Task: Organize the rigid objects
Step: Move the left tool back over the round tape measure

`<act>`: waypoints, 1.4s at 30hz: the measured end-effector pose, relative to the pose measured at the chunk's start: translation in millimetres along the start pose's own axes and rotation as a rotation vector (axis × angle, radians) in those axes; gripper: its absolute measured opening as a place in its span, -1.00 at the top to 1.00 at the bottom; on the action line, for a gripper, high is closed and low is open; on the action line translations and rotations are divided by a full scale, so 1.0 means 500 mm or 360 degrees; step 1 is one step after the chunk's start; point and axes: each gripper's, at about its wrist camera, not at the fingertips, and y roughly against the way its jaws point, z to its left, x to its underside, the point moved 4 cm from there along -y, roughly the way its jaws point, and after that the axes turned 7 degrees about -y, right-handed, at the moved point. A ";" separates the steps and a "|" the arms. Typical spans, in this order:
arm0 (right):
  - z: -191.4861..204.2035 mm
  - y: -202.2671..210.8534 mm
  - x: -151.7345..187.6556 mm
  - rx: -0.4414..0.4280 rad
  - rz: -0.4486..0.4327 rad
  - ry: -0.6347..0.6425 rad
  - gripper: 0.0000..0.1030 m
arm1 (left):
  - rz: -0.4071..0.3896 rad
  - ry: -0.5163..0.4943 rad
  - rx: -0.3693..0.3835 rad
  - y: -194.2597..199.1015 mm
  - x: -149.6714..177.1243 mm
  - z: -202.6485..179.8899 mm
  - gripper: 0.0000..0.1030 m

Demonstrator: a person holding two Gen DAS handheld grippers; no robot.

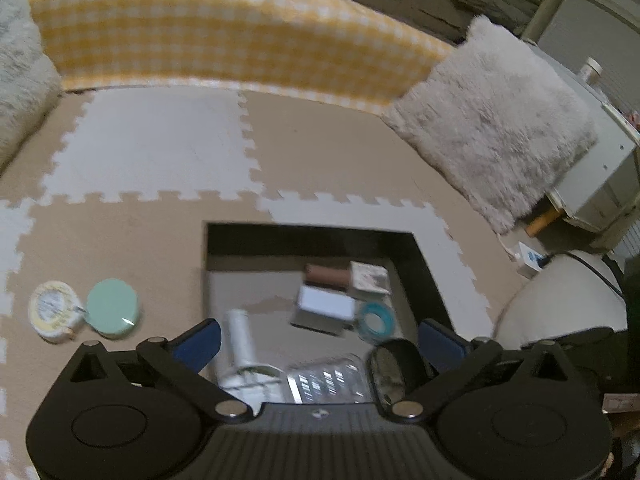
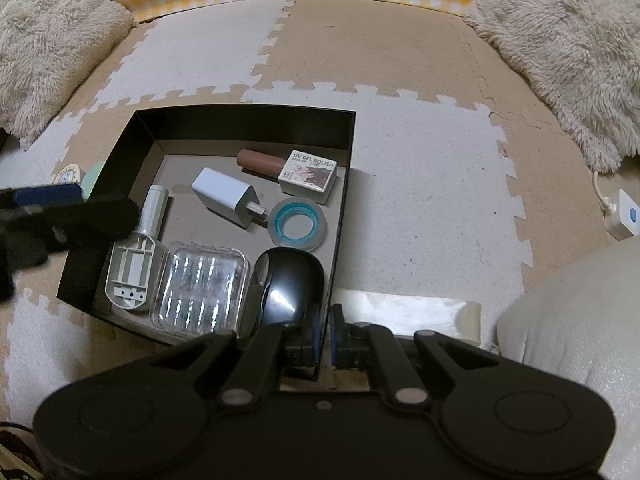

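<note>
A black open box (image 2: 244,118) lies on the foam mat and holds a black mouse (image 2: 290,284), a clear plastic case (image 2: 200,288), a white hook-shaped part (image 2: 138,252), a white charger (image 2: 228,198), a tape roll (image 2: 297,225) and a UV gel polish bottle (image 2: 296,174). My right gripper (image 2: 326,338) is shut on the box's near right wall. My left gripper (image 1: 318,340) is open and empty above the box (image 1: 308,236); it shows blurred at the left of the right wrist view (image 2: 48,200). A mint round tin (image 1: 113,307) and a white round tin (image 1: 54,310) sit left of the box.
Fluffy cushions (image 1: 492,120) (image 2: 48,40) and a yellow checked bolster (image 1: 224,36) border the mat. A white power strip (image 2: 624,216) lies at the right. A cream pouf (image 2: 580,320) is at the near right. A white cabinet (image 1: 592,184) stands behind the right cushion.
</note>
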 end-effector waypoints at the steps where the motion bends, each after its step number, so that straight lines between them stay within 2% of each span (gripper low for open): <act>1: 0.000 0.000 0.000 0.0000 0.0000 0.0000 0.89 | -0.0014 0.0003 -0.0024 0.005 -0.003 0.010 -1.00; 6: -0.001 0.000 0.000 0.0000 0.0000 0.0002 0.89 | -0.0073 0.0008 -0.0157 0.032 -0.020 0.072 -1.00; 13: 0.000 0.000 0.000 0.0001 0.0000 0.0004 0.89 | -0.0111 0.0108 -0.0326 0.053 -0.038 0.167 -1.00; 18: 0.000 0.000 0.000 0.0001 0.0000 0.0004 0.89 | -0.0083 0.0215 -0.0408 0.047 -0.037 0.226 -1.00; 23: 0.000 0.000 0.000 0.0002 0.0001 0.0005 0.89 | 0.0014 0.0332 -0.0484 0.028 -0.017 0.288 -1.00; 25: 0.000 0.000 0.000 0.0002 0.0000 0.0005 0.89 | 0.0035 0.0386 -0.0486 0.023 -0.005 0.309 -0.94; 28: 0.000 0.000 0.000 0.0001 0.0001 0.0004 0.89 | 0.0084 0.0409 -0.0498 0.016 0.008 0.328 -0.73; 31: 0.000 0.000 0.000 0.0001 0.0001 0.0005 0.89 | 0.0144 0.0376 -0.0514 0.010 0.021 0.338 -0.47; 33: 0.000 0.000 0.000 0.0000 0.0001 0.0003 0.89 | 0.0201 0.0312 -0.0505 0.003 0.026 0.337 -0.22; 38: -0.001 0.000 0.001 -0.0006 0.0008 0.0004 0.89 | 0.0289 0.0140 -0.0473 -0.015 0.035 0.324 -0.14; 42: -0.002 -0.001 0.000 -0.0006 0.0010 0.0007 0.89 | 0.0332 0.0087 -0.0503 -0.035 0.044 0.330 -0.14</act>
